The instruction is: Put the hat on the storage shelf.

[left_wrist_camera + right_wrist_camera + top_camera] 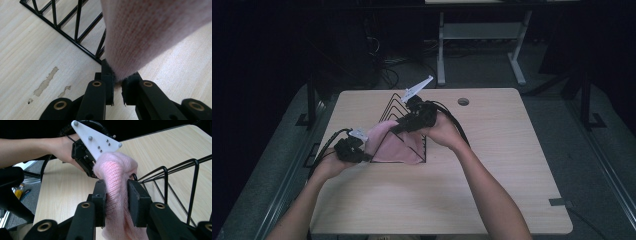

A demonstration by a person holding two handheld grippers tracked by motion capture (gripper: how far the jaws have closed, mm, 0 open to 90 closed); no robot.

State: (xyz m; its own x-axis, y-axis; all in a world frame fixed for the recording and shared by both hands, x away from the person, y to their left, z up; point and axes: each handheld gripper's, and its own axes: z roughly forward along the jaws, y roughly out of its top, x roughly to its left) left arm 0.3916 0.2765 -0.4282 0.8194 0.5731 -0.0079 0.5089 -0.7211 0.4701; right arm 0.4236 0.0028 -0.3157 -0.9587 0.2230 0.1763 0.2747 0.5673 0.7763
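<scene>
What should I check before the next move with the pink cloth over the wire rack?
1. Left gripper clamped on the pink cloth: ok, its jaws pinch one end.
2. Right gripper grip on the cloth: ok, a bunched fold sits between the pads, which touch it on both sides.
3. Cloth held off the table: cannot tell, its lower edge hangs near the tabletop in the high view.
4. Cloth free of the wire rack: cannot tell, it hangs right against the wires.
5. Rack upright on the table: ok.
6. Cables away from the rack: ok for the left one.
</scene>
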